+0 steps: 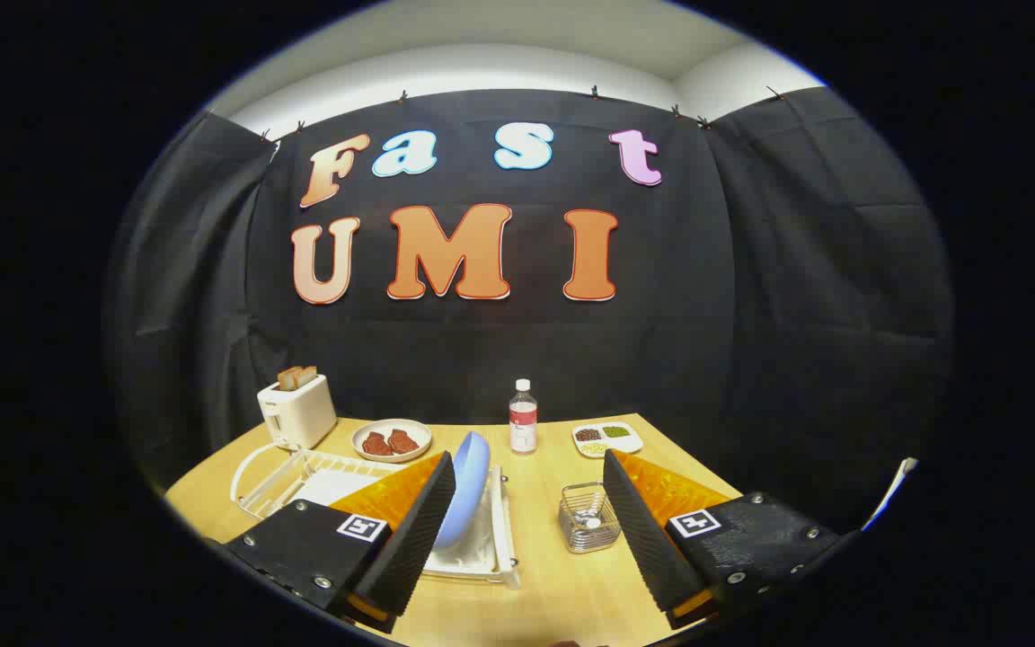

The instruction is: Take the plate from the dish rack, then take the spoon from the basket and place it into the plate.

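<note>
Gripper view — tool (526,530) gapes wide, plate (464,490) upright against its left finger.

Smooth blue plate (468,485), white plastic dish rack (504,530), wire metal basket (588,521), ribbed matt black fingers (639,530) spread apart, wood-look table (535,584)

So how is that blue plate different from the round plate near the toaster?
The blue plate stands on edge in the white dish rack, bare; the round plate lies flat on the table, carrying two reddish-brown pieces. The blue one sits by the gripper's open jaws, the other beyond them. Both are round.
</note>
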{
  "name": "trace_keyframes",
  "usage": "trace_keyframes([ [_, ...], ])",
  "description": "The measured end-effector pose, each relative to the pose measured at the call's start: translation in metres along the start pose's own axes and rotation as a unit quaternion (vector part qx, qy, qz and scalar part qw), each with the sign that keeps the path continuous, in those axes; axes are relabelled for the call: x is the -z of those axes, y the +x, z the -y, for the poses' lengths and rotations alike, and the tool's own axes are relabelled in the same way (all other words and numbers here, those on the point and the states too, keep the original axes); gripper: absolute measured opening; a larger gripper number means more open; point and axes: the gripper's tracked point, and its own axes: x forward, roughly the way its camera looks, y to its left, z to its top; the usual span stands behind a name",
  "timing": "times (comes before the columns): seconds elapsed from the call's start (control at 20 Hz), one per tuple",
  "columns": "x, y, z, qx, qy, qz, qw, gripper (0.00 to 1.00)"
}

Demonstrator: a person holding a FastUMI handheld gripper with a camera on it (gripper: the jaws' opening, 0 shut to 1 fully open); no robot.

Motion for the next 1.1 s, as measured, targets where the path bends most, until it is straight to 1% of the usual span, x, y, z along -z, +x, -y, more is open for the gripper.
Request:
trace_keyframes([
  [0.15, -0.001, -0.009, -0.009, 0.008, 0.021, -0.003, 1.0, 0.98],
  [0.35, -0.002, -0.014, -0.012, 0.016, 0.029, -0.008, 0.999, 0.98],
  [0.8, -0.001, -0.018, -0.026, 0.005, 0.018, -0.016, 1.0, 0.98],
  [1.1, 0.008, -0.013, -0.033, -0.007, 0.018, -0.034, 0.999, 0.98],
])
